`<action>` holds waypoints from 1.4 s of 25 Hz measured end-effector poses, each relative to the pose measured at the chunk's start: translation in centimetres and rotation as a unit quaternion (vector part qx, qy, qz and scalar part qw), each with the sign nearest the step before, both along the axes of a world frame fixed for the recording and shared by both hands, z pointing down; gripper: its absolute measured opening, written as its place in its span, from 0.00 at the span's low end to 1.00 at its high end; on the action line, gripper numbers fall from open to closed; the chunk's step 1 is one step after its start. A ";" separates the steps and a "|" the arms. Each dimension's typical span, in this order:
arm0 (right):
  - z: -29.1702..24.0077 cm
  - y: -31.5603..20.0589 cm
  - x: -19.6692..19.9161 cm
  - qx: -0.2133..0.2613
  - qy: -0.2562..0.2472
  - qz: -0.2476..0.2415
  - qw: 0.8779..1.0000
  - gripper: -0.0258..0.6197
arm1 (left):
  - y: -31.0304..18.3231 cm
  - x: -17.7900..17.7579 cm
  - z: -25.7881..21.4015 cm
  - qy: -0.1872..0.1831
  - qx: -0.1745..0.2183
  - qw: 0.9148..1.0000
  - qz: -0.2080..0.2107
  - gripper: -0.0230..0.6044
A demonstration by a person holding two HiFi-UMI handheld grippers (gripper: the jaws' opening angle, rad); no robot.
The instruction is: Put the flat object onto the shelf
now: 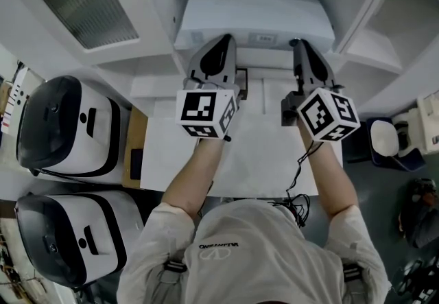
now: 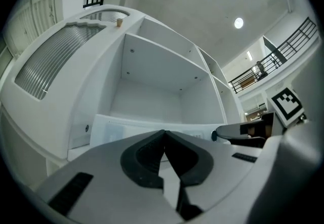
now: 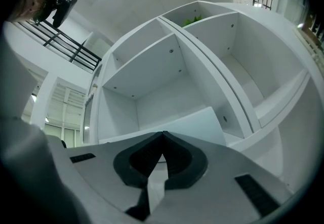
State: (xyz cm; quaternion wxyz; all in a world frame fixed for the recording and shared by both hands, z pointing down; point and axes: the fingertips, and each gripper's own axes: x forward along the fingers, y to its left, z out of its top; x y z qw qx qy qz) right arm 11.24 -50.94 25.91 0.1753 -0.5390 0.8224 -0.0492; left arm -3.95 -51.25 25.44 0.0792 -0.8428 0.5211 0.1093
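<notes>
I reach both arms forward, my left forearm (image 1: 188, 182) and right forearm (image 1: 329, 172) bare and nearly parallel. My left gripper (image 2: 164, 132) and right gripper (image 3: 163, 133) point ahead side by side, near each other but apart. On each one the jaws are pressed together, tip against tip.

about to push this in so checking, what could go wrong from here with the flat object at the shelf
1. The left gripper and right gripper are both shut. Their tips point at the near edge of the flat object and are not clamped on it, so an uneven push could skew it.
2. Its right corner sits close to the shelf divider. If skewed, it might jam there.
</notes>
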 end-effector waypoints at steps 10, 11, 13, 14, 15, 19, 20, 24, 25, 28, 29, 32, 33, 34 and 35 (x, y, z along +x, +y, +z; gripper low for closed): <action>0.1 -0.7 0.2 0.002 -0.001 0.004 1.000 0.06 | -0.7 0.1 0.0 0.011 0.001 1.000 0.007 0.04; 0.2 -0.6 0.3 0.000 -0.004 0.004 1.000 0.06 | -0.5 0.0 0.0 0.013 0.002 1.000 0.008 0.04; 0.1 0.1 0.8 0.001 -0.016 0.002 1.000 0.06 | 0.0 -0.4 0.0 0.017 0.007 1.000 0.011 0.04; 0.0 0.7 1.0 0.004 -0.020 0.001 1.000 0.06 | 0.5 -0.7 0.0 0.019 0.010 1.000 0.013 0.04; 0.0 1.4 1.4 0.009 -0.021 0.001 1.000 0.06 | 1.1 -1.1 0.1 0.021 0.013 1.000 0.015 0.04; 0.6 4.7 3.3 0.026 -0.011 0.010 1.000 0.06 | 4.3 -3.1 0.9 0.031 0.033 0.999 0.022 0.04; 1.0 5.5 3.8 0.027 -0.012 0.012 0.999 0.06 | 5.2 -3.7 1.2 0.032 0.039 0.999 0.019 0.04; 3.4 8.4 6.2 0.020 -0.007 0.035 0.999 0.06 | 8.2 -5.5 3.0 0.011 0.048 0.999 0.000 0.04; 4.0 8.9 6.6 0.017 -0.003 0.040 0.999 0.06 | 8.8 -5.9 3.5 0.005 0.049 0.999 -0.003 0.04; 5.7 10.4 7.4 0.008 0.004 0.048 0.999 0.06 | 10.0 -6.9 5.1 -0.001 0.043 0.999 -0.011 0.04; 6.3 10.8 7.6 0.007 0.007 0.050 0.999 0.06 | 10.3 -7.2 5.6 -0.001 0.038 0.999 -0.014 0.04; 7.7 11.9 8.3 0.002 0.009 0.056 0.998 0.05 | 11.0 -7.8 7.1 0.000 0.026 0.999 -0.022 0.04; 8.0 12.1 8.5 0.000 0.008 0.057 0.998 0.06 | 11.1 -8.0 7.5 0.001 0.022 0.999 -0.026 0.04; 8.2 12.3 8.7 -0.002 0.007 0.058 0.998 0.05 | 11.2 -8.2 7.8 0.001 0.019 0.999 -0.030 0.04; 8.4 12.5 8.9 -0.004 0.007 0.059 0.998 0.05 | 11.3 -8.3 8.0 0.001 0.016 0.999 -0.034 0.04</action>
